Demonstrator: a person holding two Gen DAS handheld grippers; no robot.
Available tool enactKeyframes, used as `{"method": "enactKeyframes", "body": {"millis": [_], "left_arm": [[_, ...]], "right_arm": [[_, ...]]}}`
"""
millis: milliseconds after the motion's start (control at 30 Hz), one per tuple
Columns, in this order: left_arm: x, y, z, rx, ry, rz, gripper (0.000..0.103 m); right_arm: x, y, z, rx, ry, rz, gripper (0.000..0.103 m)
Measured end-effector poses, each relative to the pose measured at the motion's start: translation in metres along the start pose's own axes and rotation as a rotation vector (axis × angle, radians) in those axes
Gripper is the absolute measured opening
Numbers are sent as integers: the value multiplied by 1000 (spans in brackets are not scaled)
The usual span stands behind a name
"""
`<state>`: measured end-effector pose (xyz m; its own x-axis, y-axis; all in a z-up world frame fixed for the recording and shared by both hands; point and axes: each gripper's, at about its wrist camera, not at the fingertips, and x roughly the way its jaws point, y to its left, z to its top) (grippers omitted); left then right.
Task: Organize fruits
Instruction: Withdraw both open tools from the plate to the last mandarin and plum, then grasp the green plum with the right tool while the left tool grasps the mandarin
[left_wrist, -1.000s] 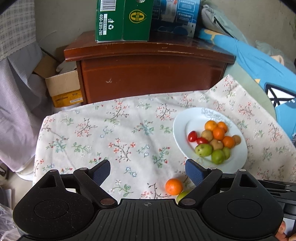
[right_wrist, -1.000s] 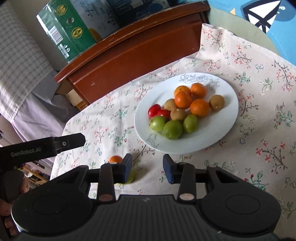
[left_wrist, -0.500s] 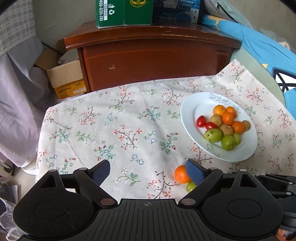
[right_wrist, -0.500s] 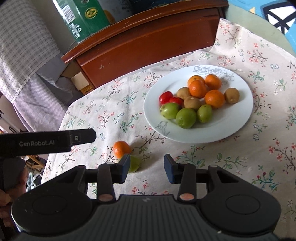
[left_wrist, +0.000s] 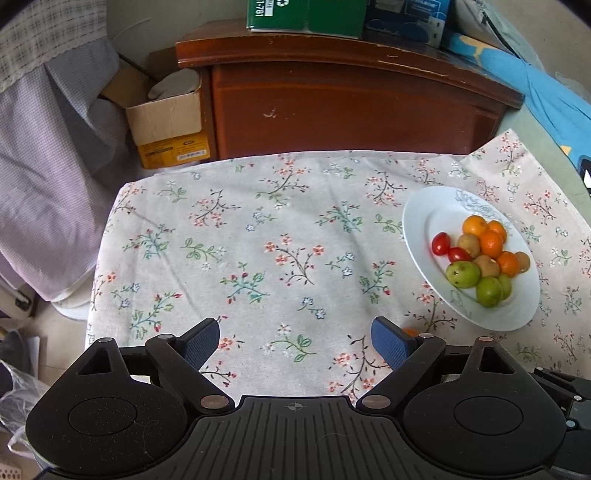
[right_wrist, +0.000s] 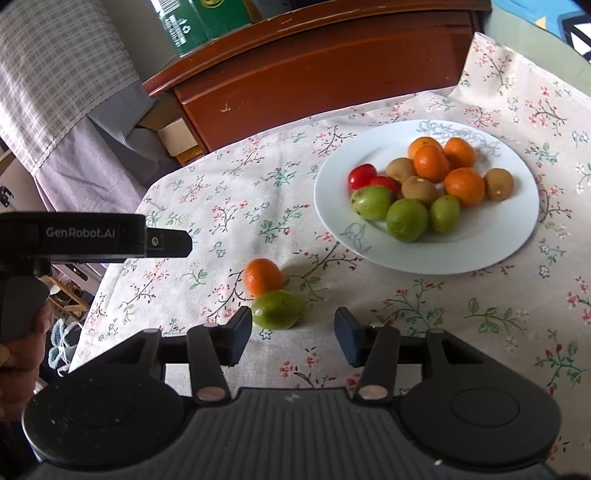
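Just ahead of the right hand-held gripper (right_wrist: 293, 338), a loose green fruit (right_wrist: 277, 309)

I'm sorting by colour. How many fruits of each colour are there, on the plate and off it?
Orange: 5
Green: 4
Brown: 3
Red: 2
Total: 14, with 12 on the plate and 2 on the cloth.

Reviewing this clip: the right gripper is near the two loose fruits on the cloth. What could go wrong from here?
1. The green fruit touches the orange fruit; the right gripper, whose fingers have just been opening and hold nothing, may knock one rolling.
2. The green fruit sits toward its left finger, so closing could push it aside.
3. The plate is crowded; an added fruit may dislodge others.
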<state>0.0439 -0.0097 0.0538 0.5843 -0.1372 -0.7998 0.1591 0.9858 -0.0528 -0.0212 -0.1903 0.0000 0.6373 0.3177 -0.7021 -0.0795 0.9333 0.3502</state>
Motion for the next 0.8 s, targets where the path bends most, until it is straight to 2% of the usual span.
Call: {"method": "enactKeyframes", "body": {"millis": [300,333,433,667,800], "left_arm": [[3,1,-2,-15,7,-21,91],[4,0,-2,-13,5,-28,91],[6,-6,-4,1,4,-47,91],[11,-19,-8,31,-4,-100,91],[15,-31,-14,70,-1,-125,91]], "right_arm": [[9,16,-4,-102,-26,-37,51],[10,17,-4,-110,-27,-42,49],[11,19,-5,-137,-38,-45,36],[3,13,-3,-109,-25,-44,36],[-8,3,-4,-70,-19,-110,36]]}}
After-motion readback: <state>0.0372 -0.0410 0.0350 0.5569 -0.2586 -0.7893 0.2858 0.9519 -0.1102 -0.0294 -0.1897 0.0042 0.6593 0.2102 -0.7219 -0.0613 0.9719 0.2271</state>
